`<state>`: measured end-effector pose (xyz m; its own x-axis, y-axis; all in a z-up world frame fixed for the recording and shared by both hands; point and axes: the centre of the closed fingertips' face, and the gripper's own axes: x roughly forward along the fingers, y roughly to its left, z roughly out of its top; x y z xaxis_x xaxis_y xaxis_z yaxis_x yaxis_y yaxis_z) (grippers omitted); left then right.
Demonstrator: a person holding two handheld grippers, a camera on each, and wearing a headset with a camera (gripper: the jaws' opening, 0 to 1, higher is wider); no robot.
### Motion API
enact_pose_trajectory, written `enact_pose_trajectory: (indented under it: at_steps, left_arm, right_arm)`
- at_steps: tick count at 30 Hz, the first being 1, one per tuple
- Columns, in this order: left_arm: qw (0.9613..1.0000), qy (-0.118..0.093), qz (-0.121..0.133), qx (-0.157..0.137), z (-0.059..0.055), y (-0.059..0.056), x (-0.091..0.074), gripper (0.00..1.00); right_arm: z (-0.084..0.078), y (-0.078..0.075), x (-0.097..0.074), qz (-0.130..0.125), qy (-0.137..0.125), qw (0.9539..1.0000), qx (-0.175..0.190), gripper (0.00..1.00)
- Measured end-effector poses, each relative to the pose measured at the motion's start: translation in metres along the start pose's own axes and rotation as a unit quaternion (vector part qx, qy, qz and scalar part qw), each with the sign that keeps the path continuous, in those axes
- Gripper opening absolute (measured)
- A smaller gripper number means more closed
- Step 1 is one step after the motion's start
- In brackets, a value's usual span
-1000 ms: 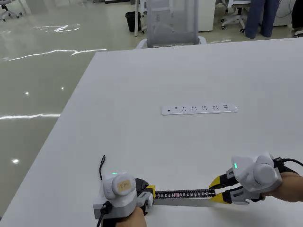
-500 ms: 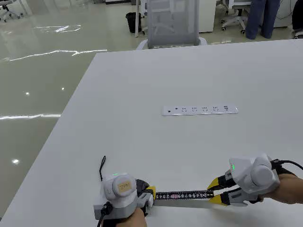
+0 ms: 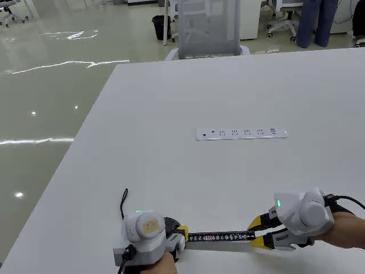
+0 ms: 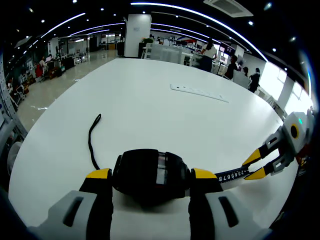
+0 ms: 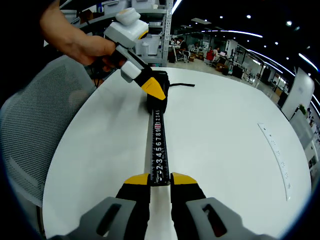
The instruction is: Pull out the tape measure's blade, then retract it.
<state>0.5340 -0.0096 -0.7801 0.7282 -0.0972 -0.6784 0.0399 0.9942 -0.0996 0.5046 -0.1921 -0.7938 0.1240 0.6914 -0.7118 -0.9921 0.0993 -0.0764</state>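
White worktop (image 3: 228, 85) carries the tape measure (image 5: 159, 90) near its 6 o'clock edge, clenched by the left gripper (image 4: 152, 176). The blade (image 5: 159, 145) runs toward 3 o'clock, its tip pinched in the right gripper (image 5: 160, 179) fingers. It is thin, springy steel and likely to snap back, so hold the tip firmly.

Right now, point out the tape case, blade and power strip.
tape case (image 4: 150, 172), left gripper view, black top.
blade (image 5: 158, 145), right gripper view, numbered middle.
power strip (image 3: 240, 133), head view, its middle.

Head view looked down over table (image 3: 171, 114) from near edge. Gripper views sat low, facing each other along blade (image 5: 159, 145).
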Motion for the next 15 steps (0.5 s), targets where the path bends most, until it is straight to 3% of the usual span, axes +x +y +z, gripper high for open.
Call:
enact_pose_trajectory:
  at_steps: [15]
  left_arm:
    - [1.0000, 0.001, -0.003, -0.003, 0.0001, 0.0000, -0.0002, 0.57]
  right_arm:
    - [0.0078, -0.0005, 0.0080, 0.001, -0.006, 1.0000, -0.001, 0.14]
